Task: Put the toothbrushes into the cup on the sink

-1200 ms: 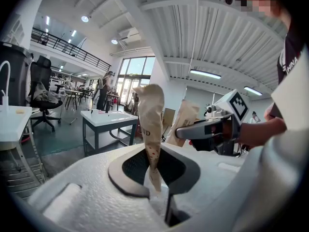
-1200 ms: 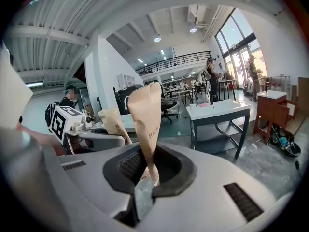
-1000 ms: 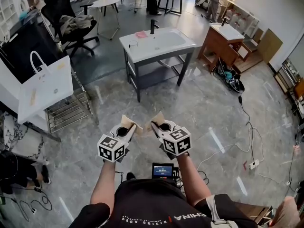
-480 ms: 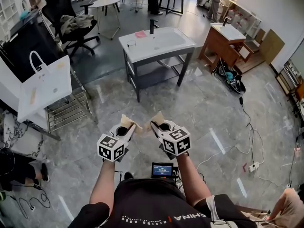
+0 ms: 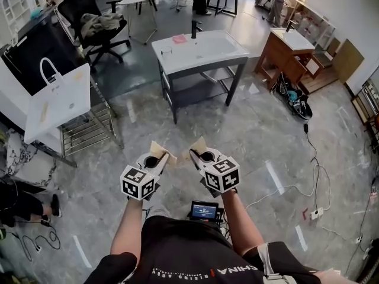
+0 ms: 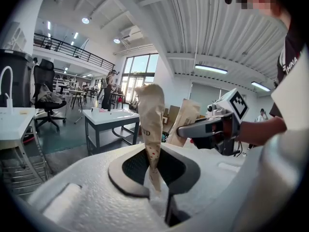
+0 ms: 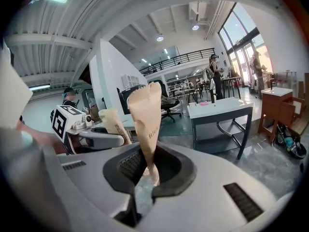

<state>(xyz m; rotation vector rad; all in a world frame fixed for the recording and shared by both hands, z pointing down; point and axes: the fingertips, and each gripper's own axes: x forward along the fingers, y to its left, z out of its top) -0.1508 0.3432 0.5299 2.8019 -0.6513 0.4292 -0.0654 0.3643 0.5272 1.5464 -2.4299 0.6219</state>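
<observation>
Both grippers are held side by side at waist height, some way from the white sink stand (image 5: 204,49). My left gripper (image 5: 157,157) is shut on a toothbrush in a brown paper sleeve (image 6: 150,124), which stands upright between its jaws. My right gripper (image 5: 196,154) is shut on a second paper-sleeved toothbrush (image 7: 147,124), also upright. A small clear cup (image 5: 167,52) stands on the sink's left rim, with a pink item (image 5: 179,39) and a black faucet (image 5: 194,28) behind the basin. The sink stand (image 7: 219,108) lies ahead in the right gripper view.
A white tote bag (image 5: 56,102) rests on a metal rack at the left. A black office chair (image 5: 89,22) stands behind it. A wooden cabinet (image 5: 290,55) with bags at its foot is to the right of the sink. Cables (image 5: 314,176) trail across the marble floor at the right.
The sink stand sits slightly lower and nearer in the head view. Both grippers keep the same pose and hold on their packets.
</observation>
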